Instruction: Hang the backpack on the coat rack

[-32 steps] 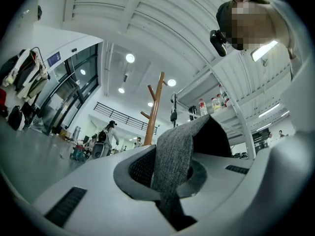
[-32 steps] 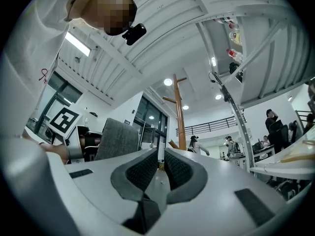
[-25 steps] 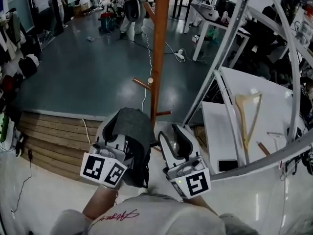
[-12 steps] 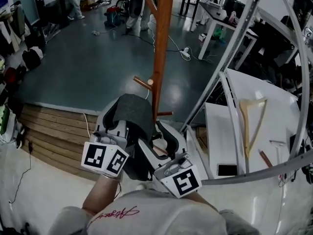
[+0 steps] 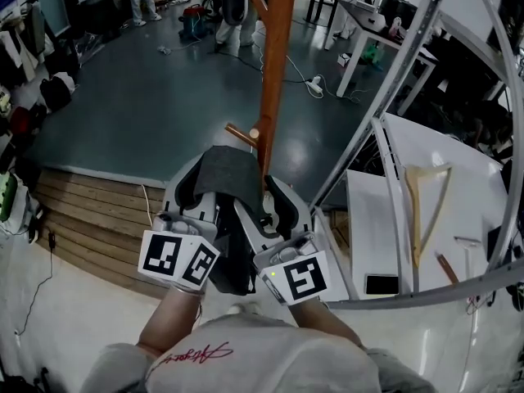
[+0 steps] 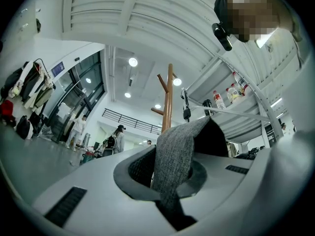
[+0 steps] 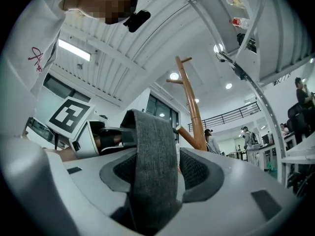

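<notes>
The dark grey backpack [image 5: 233, 262] hangs between my two grippers, just in front of the brown wooden coat rack [image 5: 274, 64]. Its grey strap [image 5: 224, 170] arches up close to a lower peg [image 5: 244, 134]. My left gripper [image 5: 201, 188] is shut on the strap [image 6: 172, 156], which is pinched deep between its jaws. My right gripper [image 5: 264, 203] sits beside it with its jaws opening. The strap [image 7: 152, 146] lies loosely between them. The rack pole rises beyond the strap in the left gripper view [image 6: 169, 97] and the right gripper view [image 7: 189, 97].
A white table [image 5: 467, 162] at the right holds a wooden hanger [image 5: 426, 211] and a phone [image 5: 381, 283]. Slanted metal frame bars [image 5: 385, 97] cross close to the rack's right. A wooden step [image 5: 90, 219] lies below left. People [image 5: 233, 6] stand far back.
My right gripper has moved left from beside the rack's base to the backpack, and the strap now lies between its jaws. The left gripper has barely shifted and keeps its hold.
</notes>
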Demonstrator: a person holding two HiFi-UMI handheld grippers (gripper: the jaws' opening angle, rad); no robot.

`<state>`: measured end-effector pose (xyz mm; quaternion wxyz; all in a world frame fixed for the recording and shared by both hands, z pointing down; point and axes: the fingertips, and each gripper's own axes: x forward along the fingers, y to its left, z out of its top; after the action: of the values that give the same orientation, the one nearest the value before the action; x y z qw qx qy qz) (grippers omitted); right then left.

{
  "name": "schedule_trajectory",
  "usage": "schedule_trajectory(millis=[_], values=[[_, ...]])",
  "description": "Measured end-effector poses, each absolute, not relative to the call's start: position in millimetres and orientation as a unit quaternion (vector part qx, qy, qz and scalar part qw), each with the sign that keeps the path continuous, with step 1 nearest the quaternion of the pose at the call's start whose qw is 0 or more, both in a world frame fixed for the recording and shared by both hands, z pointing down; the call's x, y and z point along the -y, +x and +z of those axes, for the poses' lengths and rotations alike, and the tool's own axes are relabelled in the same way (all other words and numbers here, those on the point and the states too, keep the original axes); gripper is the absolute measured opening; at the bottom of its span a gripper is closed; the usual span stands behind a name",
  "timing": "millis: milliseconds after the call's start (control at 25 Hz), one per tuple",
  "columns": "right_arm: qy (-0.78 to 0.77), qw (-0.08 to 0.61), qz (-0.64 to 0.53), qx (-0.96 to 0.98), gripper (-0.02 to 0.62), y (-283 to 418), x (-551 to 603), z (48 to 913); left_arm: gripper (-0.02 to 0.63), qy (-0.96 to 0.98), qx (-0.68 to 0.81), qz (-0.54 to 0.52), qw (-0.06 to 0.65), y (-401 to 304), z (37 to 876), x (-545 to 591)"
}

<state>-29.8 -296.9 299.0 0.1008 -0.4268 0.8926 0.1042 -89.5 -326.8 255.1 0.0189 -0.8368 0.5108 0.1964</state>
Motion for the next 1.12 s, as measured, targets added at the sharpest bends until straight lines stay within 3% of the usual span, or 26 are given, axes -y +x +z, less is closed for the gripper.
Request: schedule_trajectory(millis=[200,280,360,680,1120], values=[[-0.446,0.079,0.129,-0.882,0.210,-22,308,298,0.035,-0.840,-0.509,0.186,0.027,-87,253,326],[-0.451,0.074,0.148,-0.877,0.074,-19,308,296,0.035,-0.839,-0.511,0.182,0.035,-89,254,325],[-0.455,0.068,0.173,-0.871,0.052,-16,308,290,0.035,-0.840,-0.512,0.177,0.040,-89,253,324],[-0.462,0.068,0.215,-0.858,0.046,1,305,250,0.035,-0.848,-0.497,0.162,0.082,-88,225,327],[-0.462,0.056,0.201,-0.862,0.046,20,338,210,0.036,-0.883,-0.446,0.128,0.073,-63,181,366]])
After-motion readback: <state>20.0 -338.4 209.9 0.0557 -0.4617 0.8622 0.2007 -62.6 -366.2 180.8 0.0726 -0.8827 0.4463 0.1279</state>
